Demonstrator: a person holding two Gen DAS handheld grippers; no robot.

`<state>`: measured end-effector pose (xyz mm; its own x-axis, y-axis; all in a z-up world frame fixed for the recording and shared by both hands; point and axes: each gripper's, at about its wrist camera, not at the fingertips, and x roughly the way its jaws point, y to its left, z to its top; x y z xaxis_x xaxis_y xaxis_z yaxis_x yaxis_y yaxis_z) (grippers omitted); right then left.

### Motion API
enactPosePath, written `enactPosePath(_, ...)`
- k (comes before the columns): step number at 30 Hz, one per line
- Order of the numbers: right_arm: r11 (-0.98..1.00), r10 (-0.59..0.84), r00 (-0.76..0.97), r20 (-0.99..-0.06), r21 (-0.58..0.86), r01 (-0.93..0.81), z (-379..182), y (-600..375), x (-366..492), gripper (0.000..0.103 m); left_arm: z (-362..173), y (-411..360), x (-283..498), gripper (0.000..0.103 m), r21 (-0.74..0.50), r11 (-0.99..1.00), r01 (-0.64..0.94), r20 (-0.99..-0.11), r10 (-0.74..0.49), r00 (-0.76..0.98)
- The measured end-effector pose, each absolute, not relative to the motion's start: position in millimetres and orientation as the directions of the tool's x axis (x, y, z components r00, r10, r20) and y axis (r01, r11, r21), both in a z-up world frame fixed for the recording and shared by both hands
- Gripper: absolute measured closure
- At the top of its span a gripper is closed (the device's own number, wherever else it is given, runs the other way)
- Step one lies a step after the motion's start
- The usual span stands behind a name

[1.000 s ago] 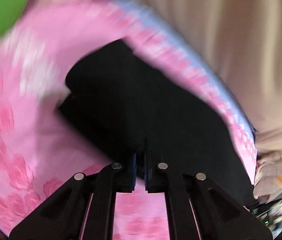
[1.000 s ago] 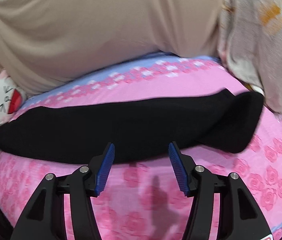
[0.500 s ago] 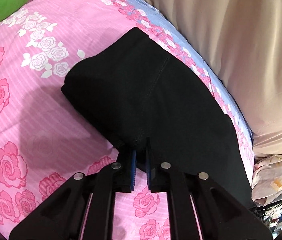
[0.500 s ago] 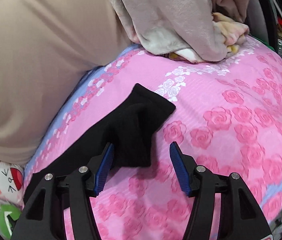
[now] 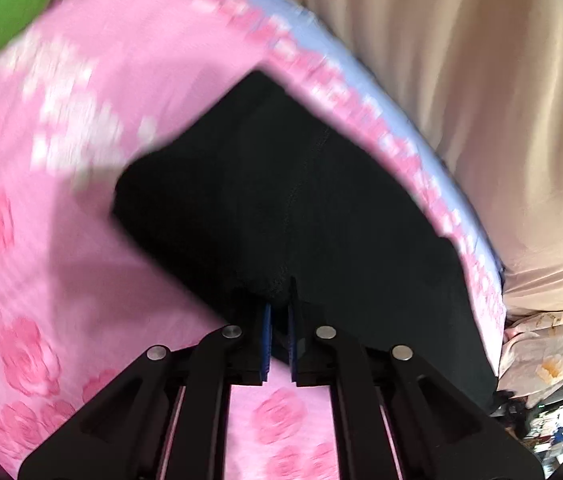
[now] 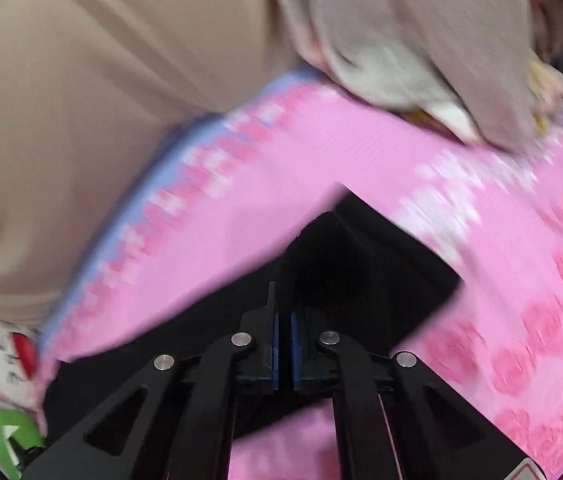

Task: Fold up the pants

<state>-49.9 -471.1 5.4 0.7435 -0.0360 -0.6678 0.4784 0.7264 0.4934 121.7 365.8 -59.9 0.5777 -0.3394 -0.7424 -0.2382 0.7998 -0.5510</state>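
A: We see the black pants [image 5: 301, 216] lying on the pink rose-print bedsheet [image 5: 21, 240], filling the middle of the left view. The cloth is matte and dark, with a faint seam running down it.

B: And our left gripper [image 5: 279, 320] at the bottom centre has its blue pads pressed together on the near edge of the pants, the fabric pinched between them.

A: In the right view we get the narrow end of the pants [image 6: 361, 264], a blunt pointed shape at centre. Our right gripper [image 6: 284, 336] is nipped onto it, pads almost touching.

B: Both views are smeared with blur, so we can't read the sheet's flowers sharply. The dark cloth swallows its own folds; we can't tell how many layers are clamped.

A: Along the upper side, a smooth beige cushion [image 5: 461, 100] runs behind a blue border strip. At the upper right of the right view a crumpled grey-beige blanket [image 6: 421, 48] sits on the sheet, cut off by the frame.

B: Both tools angle downward onto the bed.
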Motion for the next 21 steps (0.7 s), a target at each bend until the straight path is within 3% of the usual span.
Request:
enactPosePath(4, 0.855, -0.07, 0.894, -0.442, 0.435, 0.282, 91.4, -446.6, -68.4, 0.099, -12.5, 354.7, 123.2, 0.097, -0.514, 0.847, -0.136, -0.673, -0.3, 0.677)
enactPosePath(6, 0.839, -0.098, 0.873, -0.477, 0.432, 0.33, 68.4, -464.0, -72.4, 0.099, -26.0, 350.3, 128.5, 0.097, -0.456, 0.876, -0.156, -0.712, -0.254, 0.654)
enactPosePath(9, 0.765, -0.058, 0.748, -0.661, 0.452, 0.459, -24.2, -499.9, -68.5, 0.099, -73.6, 356.9, 130.4, 0.095, -0.466, 0.861, -0.203, -0.764, -0.277, 0.582)
enactPosePath(11, 0.731, -0.021, 0.692, -0.722, 0.461, 0.503, -68.1, -507.5, -70.7, 0.099, -84.7, 360.2, 124.7, 0.094, -0.485, 0.85, -0.204, -0.754, -0.289, 0.59)
enactPosePath(17, 0.699, 0.011, 0.702, -0.712, 0.508, 0.504, -79.4, -510.8, -70.6, 0.099, -83.4, 362.6, 119.6, 0.094, -0.496, 0.845, -0.201, -0.746, -0.296, 0.597)
enactPosePath(21, 0.728, -0.012, 0.728, -0.685, 0.493, 0.477, -51.7, -508.3, -73.1, 0.099, -54.2, 356.5, 119.9, 0.093, -0.462, 0.872, -0.161, -0.731, -0.272, 0.626)
